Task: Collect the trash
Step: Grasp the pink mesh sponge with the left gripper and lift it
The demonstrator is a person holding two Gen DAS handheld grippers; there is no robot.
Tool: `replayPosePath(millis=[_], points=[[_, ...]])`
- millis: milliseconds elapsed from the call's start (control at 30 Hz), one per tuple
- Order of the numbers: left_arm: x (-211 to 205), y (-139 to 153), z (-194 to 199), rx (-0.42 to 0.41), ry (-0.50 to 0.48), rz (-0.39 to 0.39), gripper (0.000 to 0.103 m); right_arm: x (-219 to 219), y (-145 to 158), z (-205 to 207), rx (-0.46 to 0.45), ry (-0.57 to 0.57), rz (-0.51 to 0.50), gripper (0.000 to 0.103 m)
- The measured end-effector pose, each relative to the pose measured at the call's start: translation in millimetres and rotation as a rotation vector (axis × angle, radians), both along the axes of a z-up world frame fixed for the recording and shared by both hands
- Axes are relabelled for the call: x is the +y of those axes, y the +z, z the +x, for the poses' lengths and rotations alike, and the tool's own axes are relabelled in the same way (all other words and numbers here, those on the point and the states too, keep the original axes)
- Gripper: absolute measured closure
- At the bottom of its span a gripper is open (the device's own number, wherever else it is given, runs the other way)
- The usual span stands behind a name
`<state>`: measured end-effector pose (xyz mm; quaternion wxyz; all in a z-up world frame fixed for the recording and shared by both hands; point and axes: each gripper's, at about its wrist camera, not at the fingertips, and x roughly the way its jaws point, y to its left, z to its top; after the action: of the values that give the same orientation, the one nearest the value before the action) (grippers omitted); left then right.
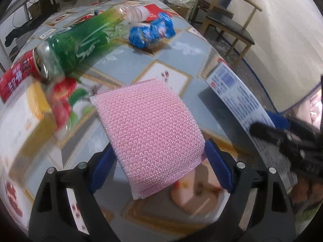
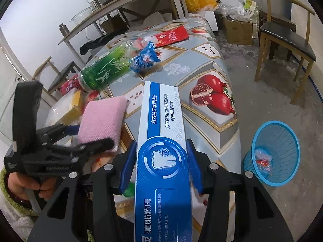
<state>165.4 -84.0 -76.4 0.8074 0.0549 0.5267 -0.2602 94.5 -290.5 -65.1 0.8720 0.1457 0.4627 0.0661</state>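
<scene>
Left wrist view: the left hand-held gripper [image 1: 159, 167] has its blue-padded jaws spread wide on either side of a pink mesh scouring sponge [image 1: 148, 127]. The sponge is tilted, its near end between the pads; the pads look to be touching its sides, though I cannot tell how firmly they press. Beyond it, on the tabletop [image 1: 181, 46] with its grey and fruit-patterned cloth, lie a green plastic bottle [image 1: 84, 40] on its side, a red drink can [image 1: 19, 74] touching the bottle's neck end, a crumpled blue wrapper [image 1: 151, 31] and a yellow-and-white box [image 1: 30, 117] at the left. The long white-and-blue toothpaste carton [image 1: 240, 100] crosses the right side, with the black frame of the right hand-held gripper [image 1: 282, 135] around its lower end.

Right wrist view: the right hand-held gripper [image 2: 161, 163] pinches the toothpaste carton [image 2: 163, 141] across its width, both blue pads flat against its sides, the carton pointing away over the tabletop [image 2: 201, 60]. To the left, the left hand-held gripper [image 2: 86, 135] is around the pink sponge [image 2: 101, 121], a hand [image 2: 26, 185] on its grip. On the floor to the right of the tabletop stands a blue mesh wastebasket [image 2: 272, 151] with some wrappers inside.
</scene>
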Motion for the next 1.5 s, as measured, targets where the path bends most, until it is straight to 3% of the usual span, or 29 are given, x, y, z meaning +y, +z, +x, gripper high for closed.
replayPosePath(millis=[167,433,500,667,1000,1167,1267,1500], points=[[11,5,-14,0.063,0.006,-0.093,0.016,2,-1,-3,0.001,0.008,-0.021,0.055],[25,3,-6,0.128,0.151,-0.190,0.011,8,-7,6,0.026,0.015,-0.045,0.054],[23,3,-3,0.116,0.163,-0.173,0.011,8,-9,5,0.038,0.011,-0.042,0.052],[2,1,-4,0.030,0.147,-0.033,0.011,9,-9,0,0.042,0.012,-0.057,0.047],[-15,-6,-14,-0.093,0.095,0.116,0.011,12,-12,-2,0.055,0.033,-0.095,0.047],[-13,-7,-18,-0.121,0.090,0.149,0.011,14,-13,-3,0.059,0.034,-0.125,0.049],[-12,-6,-21,-0.144,0.079,0.142,0.020,13,-12,-5,0.054,0.022,-0.114,0.051],[-12,-4,-26,-0.149,0.069,0.138,0.023,8,-9,-9,0.039,-0.006,-0.089,0.053]])
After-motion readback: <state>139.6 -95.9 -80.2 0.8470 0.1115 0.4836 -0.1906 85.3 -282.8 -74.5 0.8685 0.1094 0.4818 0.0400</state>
